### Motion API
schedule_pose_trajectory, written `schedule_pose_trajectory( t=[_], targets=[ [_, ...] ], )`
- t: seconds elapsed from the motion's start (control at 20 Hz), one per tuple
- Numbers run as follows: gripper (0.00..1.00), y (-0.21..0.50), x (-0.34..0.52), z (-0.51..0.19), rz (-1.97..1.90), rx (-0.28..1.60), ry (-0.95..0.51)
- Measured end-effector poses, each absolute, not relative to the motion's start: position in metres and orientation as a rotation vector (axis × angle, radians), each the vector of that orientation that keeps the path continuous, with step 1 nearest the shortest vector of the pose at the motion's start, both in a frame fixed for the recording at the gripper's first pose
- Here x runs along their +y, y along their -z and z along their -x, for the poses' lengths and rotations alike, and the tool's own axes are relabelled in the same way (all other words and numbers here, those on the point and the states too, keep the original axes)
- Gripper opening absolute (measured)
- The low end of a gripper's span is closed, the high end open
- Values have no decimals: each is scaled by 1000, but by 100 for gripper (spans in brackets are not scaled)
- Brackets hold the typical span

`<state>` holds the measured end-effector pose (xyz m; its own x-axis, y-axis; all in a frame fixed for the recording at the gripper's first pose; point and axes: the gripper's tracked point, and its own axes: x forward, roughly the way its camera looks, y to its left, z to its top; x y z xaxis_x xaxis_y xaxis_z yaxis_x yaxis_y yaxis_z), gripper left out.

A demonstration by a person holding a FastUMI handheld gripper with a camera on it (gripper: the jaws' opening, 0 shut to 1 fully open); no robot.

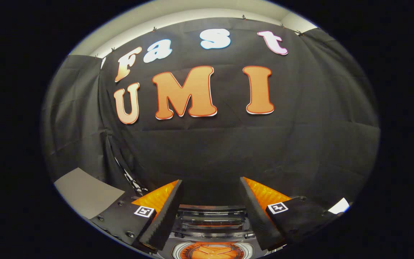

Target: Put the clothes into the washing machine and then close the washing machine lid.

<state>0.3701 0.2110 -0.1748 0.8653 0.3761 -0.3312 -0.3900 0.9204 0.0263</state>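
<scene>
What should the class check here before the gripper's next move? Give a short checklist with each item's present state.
1. Gripper jaws apart: ok, open.
2. Nothing held between the jaws: ok, the gap is bare.
3. Clothes located: cannot tell.
4. Washing machine and its lid located: cannot tell.
5. Path ahead: cannot tell, the gripper faces the black cloth wall.
6. Grey surface beside one finger, its contents: cannot tell.

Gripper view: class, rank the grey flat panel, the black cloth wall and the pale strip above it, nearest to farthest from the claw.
1. Grey flat panel, low beside the open, empty claw.
2. Black cloth wall, straight ahead.
3. Pale strip, above, behind the cloth.
</scene>
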Motion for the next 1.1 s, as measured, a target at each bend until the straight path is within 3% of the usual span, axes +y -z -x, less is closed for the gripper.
schedule_pose_trajectory(
  t=[0.25, 0.6, 1.1],
  targets=[
    [99, 228, 241, -405, 55, 469, -399],
    [98, 258, 250, -428, 80, 512, -380],
    [100, 251, 235, -381, 88, 471, -397]
  ],
)
